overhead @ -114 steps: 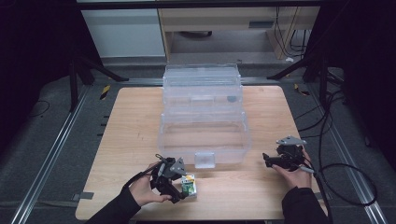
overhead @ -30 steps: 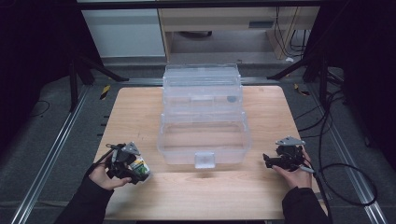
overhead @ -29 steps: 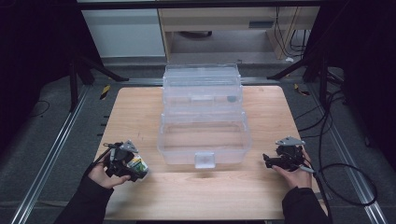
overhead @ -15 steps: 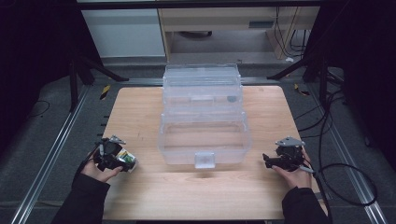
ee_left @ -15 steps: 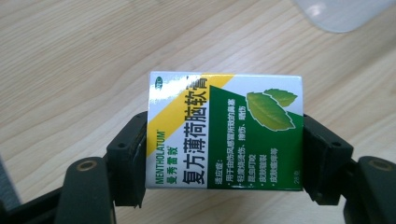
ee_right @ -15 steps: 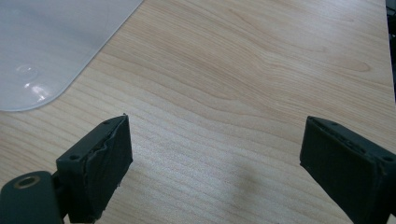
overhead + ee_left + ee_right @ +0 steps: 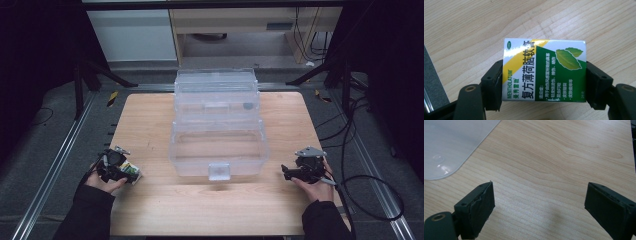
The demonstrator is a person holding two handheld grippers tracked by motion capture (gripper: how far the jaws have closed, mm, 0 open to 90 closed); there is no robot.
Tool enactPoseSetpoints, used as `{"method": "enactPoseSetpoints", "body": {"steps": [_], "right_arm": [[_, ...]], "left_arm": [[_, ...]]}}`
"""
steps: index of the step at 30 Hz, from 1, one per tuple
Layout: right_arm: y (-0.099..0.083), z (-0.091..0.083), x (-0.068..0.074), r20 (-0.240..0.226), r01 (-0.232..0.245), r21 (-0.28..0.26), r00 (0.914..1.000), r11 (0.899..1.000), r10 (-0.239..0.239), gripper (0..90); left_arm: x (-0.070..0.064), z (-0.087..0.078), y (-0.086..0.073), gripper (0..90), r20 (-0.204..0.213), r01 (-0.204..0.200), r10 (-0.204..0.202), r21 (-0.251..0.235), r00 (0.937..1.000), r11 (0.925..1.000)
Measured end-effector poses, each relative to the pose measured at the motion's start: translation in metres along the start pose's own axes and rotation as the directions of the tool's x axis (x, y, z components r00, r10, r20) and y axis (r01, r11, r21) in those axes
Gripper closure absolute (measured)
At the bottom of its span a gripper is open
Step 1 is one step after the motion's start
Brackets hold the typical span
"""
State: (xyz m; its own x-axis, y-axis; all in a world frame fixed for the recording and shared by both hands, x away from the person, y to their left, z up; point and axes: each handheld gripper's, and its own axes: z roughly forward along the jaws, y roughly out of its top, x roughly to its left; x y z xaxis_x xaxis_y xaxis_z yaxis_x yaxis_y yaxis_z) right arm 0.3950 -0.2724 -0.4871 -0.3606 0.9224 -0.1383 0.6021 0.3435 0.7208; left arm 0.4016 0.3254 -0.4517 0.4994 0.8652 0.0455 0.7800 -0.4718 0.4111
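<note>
We hold the left gripper point(image 7: 131, 171) at the near left corner of the light wooden table point(image 7: 165, 215), close to its left edge, with our left hand point(image 7: 102, 181) wrapped around its body. Its two black jaws are clamped on a small green, white and yellow cardboard box printed "MENTHOLATUM" with Chinese characters and two leaves point(image 7: 544, 70). In the left gripper view the jaws press the box's two opposite sides, and the printed face looks up at the camera, with wood grain behind it. From the high view the box point(image 7: 133, 173) pokes out of the gripper toward the right, low over the table; we cannot tell whether it touches the wood.

The large clear plastic storage case with a tiered lid section and a front latch point(image 7: 219, 135) stands in the middle of the table, well apart from the box and to its right.

Our right gripper point(image 7: 285, 171) sits at the near right of the table, held in our right hand point(image 7: 315, 182), pointing left toward the case. In the right gripper view its jaws stand wide apart with bare wood between them, and a rounded corner of the clear case point(image 7: 451, 142) shows at the upper left.
</note>
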Motion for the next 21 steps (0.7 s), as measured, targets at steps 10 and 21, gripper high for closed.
{"method": "enactPoseSetpoints", "body": {"steps": [10,21], "right_arm": [[0.0,0.0,0.0,-0.003,-0.004,0.003,1.0,1.0,0.004,9.5],[0.006,-0.007,0.0,-0.01,-0.044,-0.029,0.999,0.999,0.044,13.8]], "left_arm": [[0.001,0.007,-0.002,27.7,0.026,0.0,0.0,0.023,0.9997,0.9997],[-0.006,-0.019,0.008,23.1,0.037,0.009,-0.005,-0.102,0.9993,0.9947]]}}
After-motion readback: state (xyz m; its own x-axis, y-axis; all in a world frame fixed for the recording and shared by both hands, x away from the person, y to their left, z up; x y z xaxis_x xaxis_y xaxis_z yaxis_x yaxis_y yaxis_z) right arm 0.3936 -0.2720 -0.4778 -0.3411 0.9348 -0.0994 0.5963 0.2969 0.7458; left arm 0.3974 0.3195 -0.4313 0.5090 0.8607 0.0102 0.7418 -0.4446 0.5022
